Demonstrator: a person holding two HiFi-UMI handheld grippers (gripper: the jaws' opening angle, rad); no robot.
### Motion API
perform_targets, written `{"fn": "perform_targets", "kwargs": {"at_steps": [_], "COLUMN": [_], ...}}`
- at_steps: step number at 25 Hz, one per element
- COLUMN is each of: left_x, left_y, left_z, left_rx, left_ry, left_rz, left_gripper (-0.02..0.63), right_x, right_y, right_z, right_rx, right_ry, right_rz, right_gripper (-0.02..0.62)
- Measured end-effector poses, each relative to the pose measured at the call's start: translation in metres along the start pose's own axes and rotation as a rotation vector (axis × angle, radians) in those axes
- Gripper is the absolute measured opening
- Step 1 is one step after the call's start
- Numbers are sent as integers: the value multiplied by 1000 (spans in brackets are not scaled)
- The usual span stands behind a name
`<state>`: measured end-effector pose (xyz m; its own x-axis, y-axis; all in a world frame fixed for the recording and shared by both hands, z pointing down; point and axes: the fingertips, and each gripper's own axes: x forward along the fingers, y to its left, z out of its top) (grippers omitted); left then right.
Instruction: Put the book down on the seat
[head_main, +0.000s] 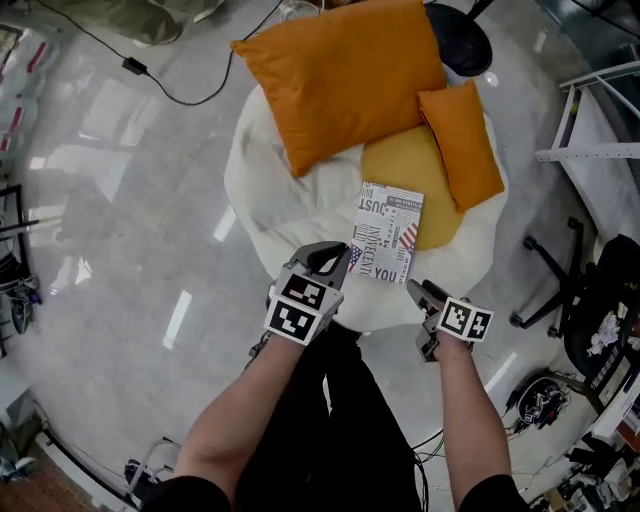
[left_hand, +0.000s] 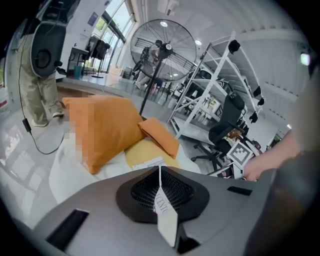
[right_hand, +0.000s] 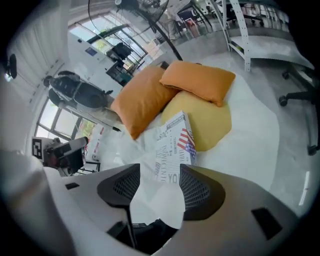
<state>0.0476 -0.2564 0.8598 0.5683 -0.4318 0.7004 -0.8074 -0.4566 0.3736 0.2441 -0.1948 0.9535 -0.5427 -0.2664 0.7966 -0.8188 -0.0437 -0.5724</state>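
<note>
The book (head_main: 388, 232), with a cover of printed words and a flag, lies flat on the white beanbag seat (head_main: 270, 200), partly on a yellow cushion (head_main: 410, 165). My left gripper (head_main: 330, 258) hovers by the book's near left corner. In the left gripper view its jaws (left_hand: 160, 185) are shut on a thin white printed paper slip (left_hand: 165, 212), with the book (left_hand: 149, 162) showing just beyond. My right gripper (head_main: 420, 290) hangs off the seat's near edge. It stands open (right_hand: 160, 182), nothing between its pads, and the book (right_hand: 172, 145) lies on the seat ahead of it.
A large orange pillow (head_main: 345, 75) and a small orange pillow (head_main: 460, 140) rest on the seat's far side. An office chair base (head_main: 550, 290) and a white rack (head_main: 600, 120) stand to the right. A black cable (head_main: 180, 95) trails over the glossy floor. A big fan (left_hand: 162, 42) stands behind.
</note>
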Motion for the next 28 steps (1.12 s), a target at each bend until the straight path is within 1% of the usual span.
{"fn": "perform_targets", "kwargs": {"at_steps": [3,5,9,12,16,19,22,25,28], "left_x": [-31,-52,-95,-126,-168,-195,-222,-256,-286], "left_y": [-6,-8,-17,-31,-50,-55,-52,-54,-65], "left_z": [37,57,83,95,104,115,133,149,165], "left_rx": [-5,6,6,0,15,41,60,71,83], "left_ry": [-39,-58,-83,-98,-101,-118,-153,-199,-248], "left_rz": [2,0,-3,-14,-33,-31,-16,-4,-6], "left_gripper": [11,11,11,11,11,11,11,11,11], "right_x": [-33,-50,-85,-117,-163,-195,-223,-250,-276], "right_y": [39,72,137,179,219,245,276,306,324], "right_z": [7,8,14,22,36,46,53,52,54], "right_rx": [27,16,-78,-126,-130,-145,-194,-240,-280], "right_ry": [-42,-46,-51,-77,-148,-206,-259,-304,-352], "right_rz": [53,86,138,173,182,190,208,228,210], "right_gripper": [237,225,186,156,118,98,73,55,41]}}
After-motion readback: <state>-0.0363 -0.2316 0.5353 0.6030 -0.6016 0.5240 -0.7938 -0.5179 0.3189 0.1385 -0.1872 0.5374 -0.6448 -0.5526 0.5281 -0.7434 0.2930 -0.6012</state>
